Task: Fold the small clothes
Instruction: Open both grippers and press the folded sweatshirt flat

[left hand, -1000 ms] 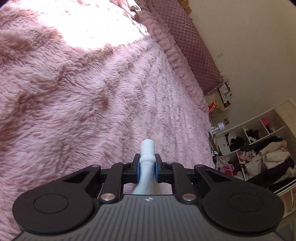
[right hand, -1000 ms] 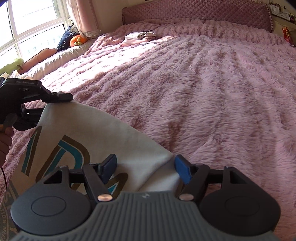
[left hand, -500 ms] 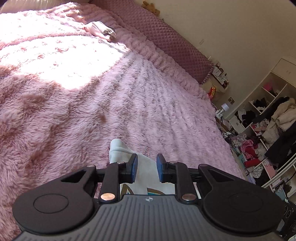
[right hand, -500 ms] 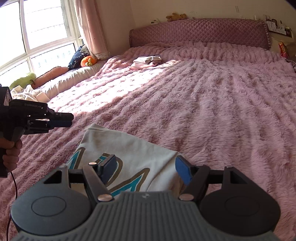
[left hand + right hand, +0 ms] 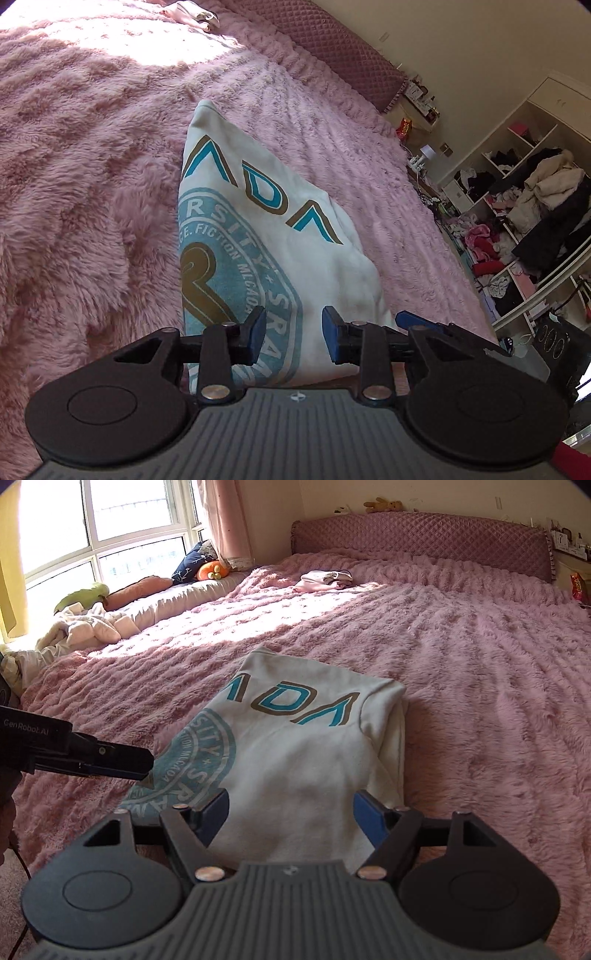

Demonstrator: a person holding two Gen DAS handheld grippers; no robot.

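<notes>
A white T-shirt (image 5: 280, 236) with teal and brown print lies folded on the pink fluffy blanket (image 5: 85, 177). My left gripper (image 5: 293, 338) hovers over the shirt's near end. Its jaws are opening, and nothing is pinched between the blue pads. In the right wrist view the same T-shirt (image 5: 306, 746) lies ahead, lettered end away from me. My right gripper (image 5: 290, 816) stands wide over its near edge, jaws still opening and gripping nothing. The left gripper (image 5: 110, 758) reaches in from the left beside the round emblem. One of the right gripper's blue pads (image 5: 410, 319) shows at the shirt's right.
A small pile of pale folded clothes (image 5: 325, 580) lies far up the blanket near the quilted headboard (image 5: 421, 539). Cushions, plush toys and crumpled laundry (image 5: 85, 627) line the window seat on the left. Open shelves stuffed with clothes (image 5: 524, 221) stand beyond the bed's right side.
The left gripper has let go of the white cloth that it pinched, and its jaws have spread. Both grippers have drawn back and risen, and the shirt now lies folded on the blanket.
</notes>
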